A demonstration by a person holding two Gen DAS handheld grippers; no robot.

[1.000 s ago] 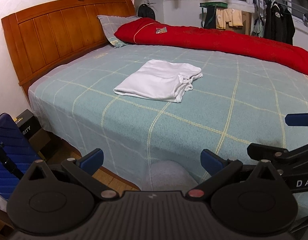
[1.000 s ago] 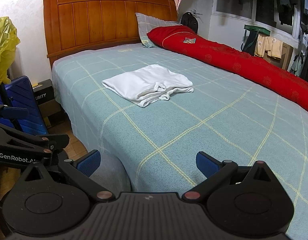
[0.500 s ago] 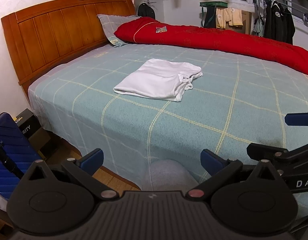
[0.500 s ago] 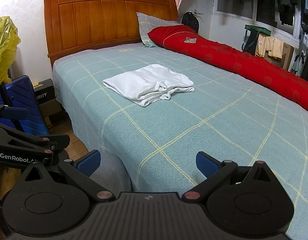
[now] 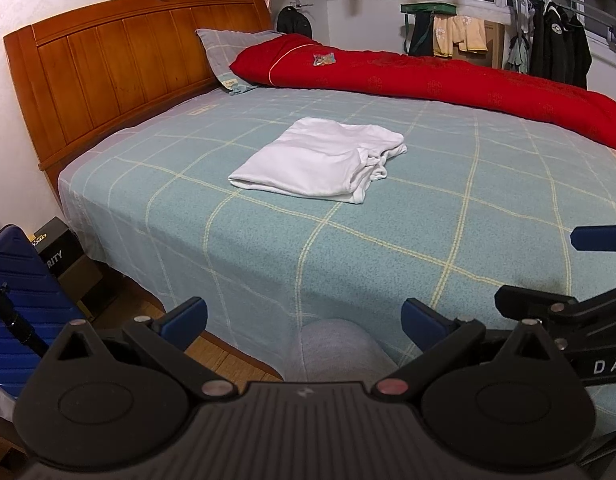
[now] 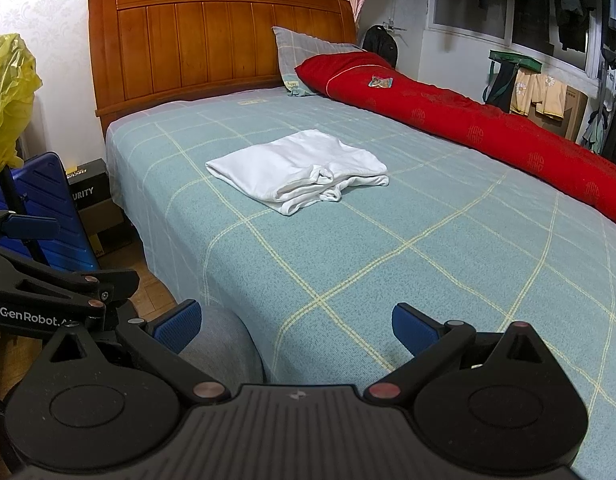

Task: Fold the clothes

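Nothing has shifted lately: white garment (image 5: pixel 322 162) lies folded on the bed (image 5: pixel 428 240); I keep left hand-held gripper (image 5: pixel 304 320) and right hand-held gripper (image 6: pixel 294 320) spread, empty, well back.

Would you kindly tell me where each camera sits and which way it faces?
Left wrist: behind the open left gripper, facing the bed's headboard; a grey-clad knee and the right gripper show.
Right wrist: behind the open right gripper, facing likewise; the left gripper shows at its left.
Shared: the folded white garment, red quilt.
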